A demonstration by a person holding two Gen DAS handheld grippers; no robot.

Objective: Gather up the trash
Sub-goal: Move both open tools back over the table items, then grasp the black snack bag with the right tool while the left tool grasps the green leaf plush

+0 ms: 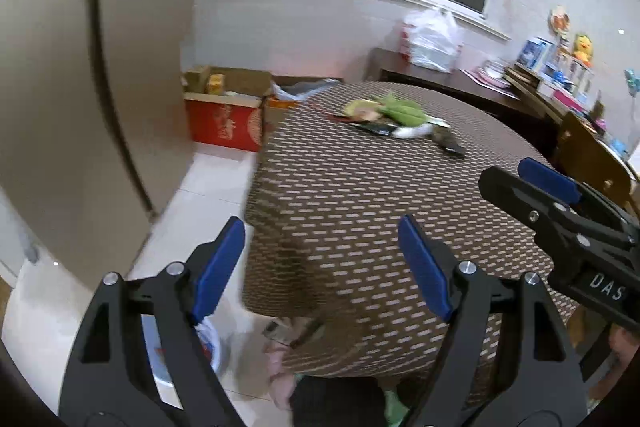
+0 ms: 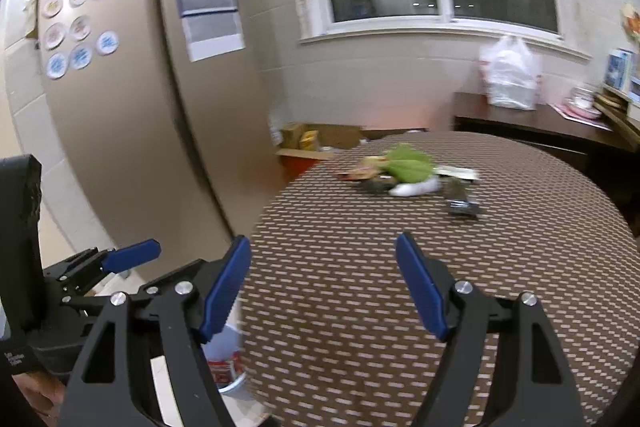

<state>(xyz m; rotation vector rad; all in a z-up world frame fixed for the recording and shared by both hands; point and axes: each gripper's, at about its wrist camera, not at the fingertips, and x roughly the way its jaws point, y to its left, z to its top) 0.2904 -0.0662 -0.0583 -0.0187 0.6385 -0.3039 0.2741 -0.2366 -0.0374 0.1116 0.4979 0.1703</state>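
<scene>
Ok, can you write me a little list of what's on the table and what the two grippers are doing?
table: round table with brown dashed-pattern cloth
trash: small pile of green leafy scraps, wrappers and a white bit, on the table's far side
left gripper: open, empty, over the table's near edge
right gripper: open, empty, above the cloth, well short of the pile
floor: white bin with red label beside the table
sideboard: white plastic bag under the window
</scene>
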